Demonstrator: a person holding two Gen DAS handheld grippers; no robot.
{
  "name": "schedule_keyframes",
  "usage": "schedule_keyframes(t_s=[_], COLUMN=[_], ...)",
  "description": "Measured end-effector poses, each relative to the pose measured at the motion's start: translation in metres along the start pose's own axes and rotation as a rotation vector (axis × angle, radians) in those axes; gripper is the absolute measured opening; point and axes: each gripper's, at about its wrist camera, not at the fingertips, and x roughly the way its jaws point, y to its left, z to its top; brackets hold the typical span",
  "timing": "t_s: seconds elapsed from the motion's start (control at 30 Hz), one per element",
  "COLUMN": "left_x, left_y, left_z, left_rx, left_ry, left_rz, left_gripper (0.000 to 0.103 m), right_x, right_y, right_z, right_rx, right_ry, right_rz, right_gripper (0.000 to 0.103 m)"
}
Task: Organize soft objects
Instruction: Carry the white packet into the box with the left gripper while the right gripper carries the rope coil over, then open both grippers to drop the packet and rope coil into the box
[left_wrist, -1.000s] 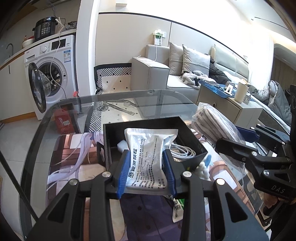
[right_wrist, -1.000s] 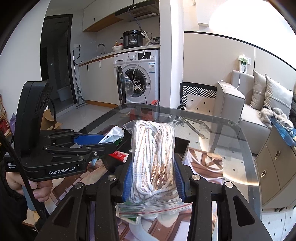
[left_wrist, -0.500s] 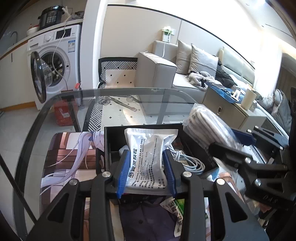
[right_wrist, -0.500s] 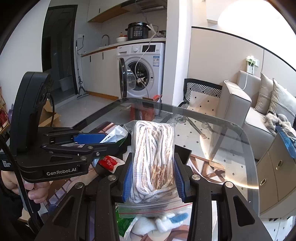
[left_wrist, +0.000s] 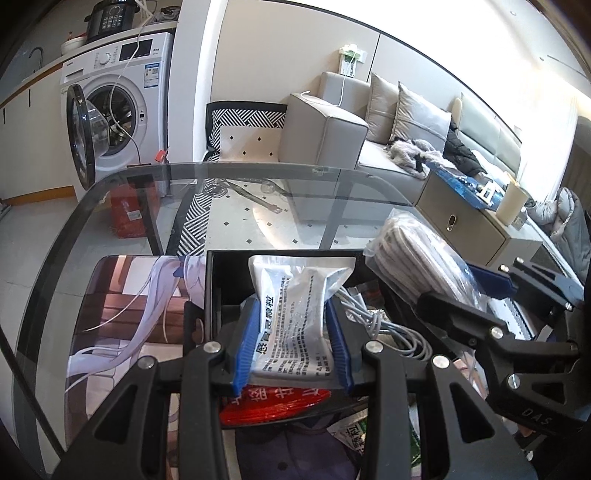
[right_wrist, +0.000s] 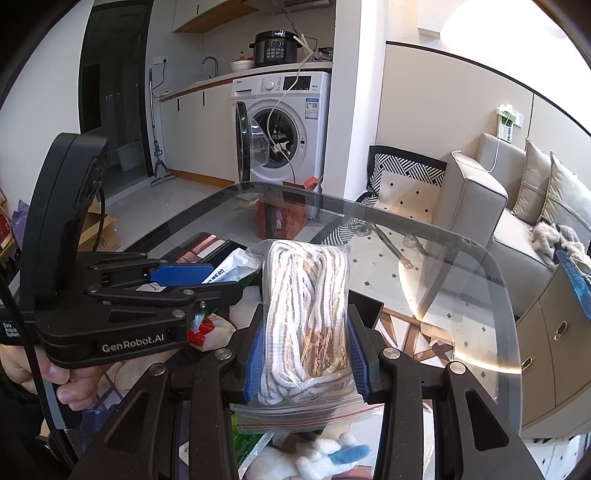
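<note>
Count: two grippers, two held bags, one black bin, one glass table
Left gripper (left_wrist: 291, 343): jaws were clamped on a white printed pouch (left_wrist: 295, 314), blue pads pressing both its sides, held over the near edge of the black bin (left_wrist: 214, 280)
Right gripper (right_wrist: 304, 354): jaws were clamped on a clear zip bag of white cord (right_wrist: 306, 314), held just right of the black bin and above it
Black bin contents: a grey cable coil (left_wrist: 388, 332) lay inside, with a red packet (left_wrist: 273, 406) under the pouch at the bin's near side
Surface: the glass table (left_wrist: 122, 206) carried an illustrated mat (left_wrist: 125, 317) left of the bin
Room: a washing machine (left_wrist: 118, 110) with its door open stood beyond the bin to the left, a grey sofa (left_wrist: 369, 125) beyond it to the right
</note>
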Motion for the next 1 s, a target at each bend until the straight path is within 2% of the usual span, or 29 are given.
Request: schedule_keyframes(t_s=[0.5, 0.73, 1.0], left_x=[0.011, 0.013, 0.002], left_y=[-0.001, -0.002, -0.001], left_z=[-0.004, -0.004, -0.008], left_rx=[0.019, 0.031, 0.034], left_ry=[0.014, 0.022, 0.032], left_rz=[0.054, 0.049, 0.05], left_gripper=[0.038, 0.039, 0.045], right_x=[0.034, 0.048, 0.05], right_y=[0.005, 0.004, 0.004], right_z=[0.005, 0.007, 0.009], right_rx=[-0.053, -0.071, -0.125], right_ry=[0.064, 0.096, 0.109], right_rz=[0.035, 0.049, 0.079], right_gripper=[0.039, 0.039, 0.039])
